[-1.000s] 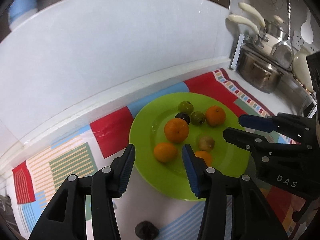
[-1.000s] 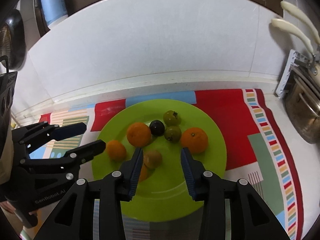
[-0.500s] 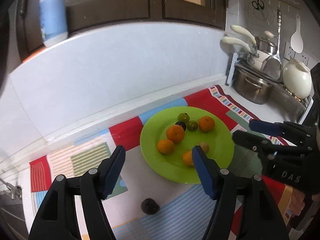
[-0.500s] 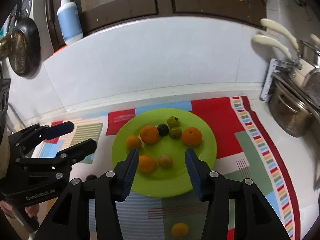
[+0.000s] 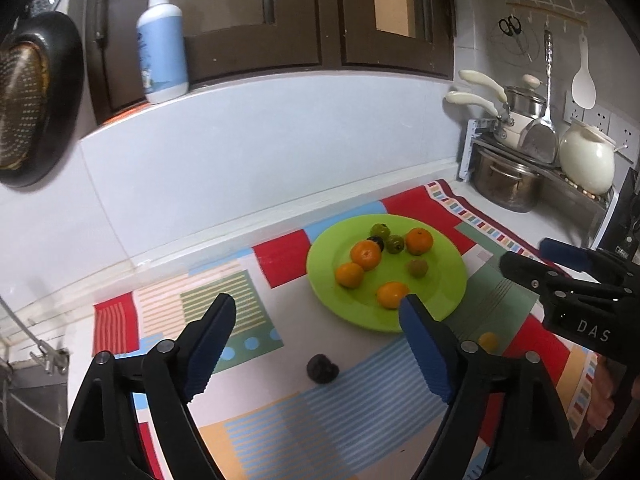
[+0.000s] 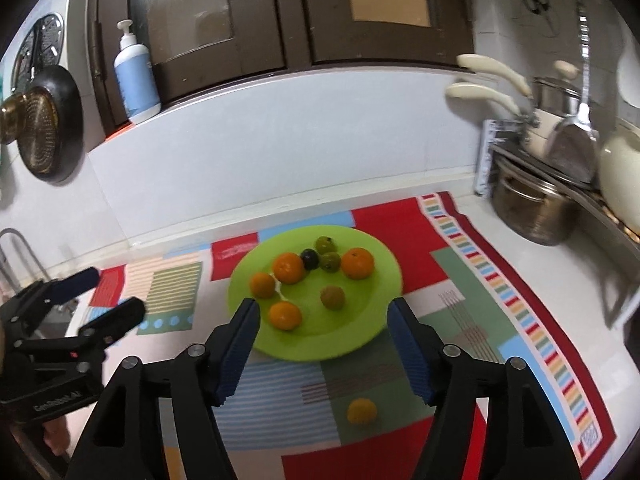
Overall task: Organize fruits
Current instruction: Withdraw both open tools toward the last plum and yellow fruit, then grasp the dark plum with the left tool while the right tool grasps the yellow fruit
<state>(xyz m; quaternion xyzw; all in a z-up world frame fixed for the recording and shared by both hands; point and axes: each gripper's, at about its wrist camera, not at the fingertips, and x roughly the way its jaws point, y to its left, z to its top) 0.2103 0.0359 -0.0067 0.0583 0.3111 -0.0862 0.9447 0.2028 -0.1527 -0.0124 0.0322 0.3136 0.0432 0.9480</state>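
Observation:
A green plate (image 5: pixel 440 300) (image 6: pixel 360 328) sits on the patterned mat and holds several oranges, two green fruits, a dark plum and a brownish fruit. A dark fruit (image 5: pixel 322 368) lies on the mat in front of the plate. A small yellow fruit (image 5: pixel 488 341) (image 6: pixel 361 411) also lies on the mat, nearer the right side. My left gripper (image 5: pixel 318 300) (image 6: pixel 116 292) hovers back from the plate, its jaws opening with nothing between them. My right gripper (image 6: pixel 323 304) (image 5: pixel 528 254) is likewise opening and empty, above the plate's near edge.
A steel pot (image 5: pixel 506 184) (image 6: pixel 536 208), a white jar (image 5: pixel 586 160) and hanging utensils crowd the right end of the counter. A soap bottle (image 5: pixel 162 56) stands on the ledge above the backsplash. A dark pan (image 5: pixel 36 100) hangs at the left, above the sink edge (image 5: pixel 24 380).
Both grippers have drawn back and up from the plate and their jaws have widened. The dark fruit and the yellow fruit on the mat have come into view.

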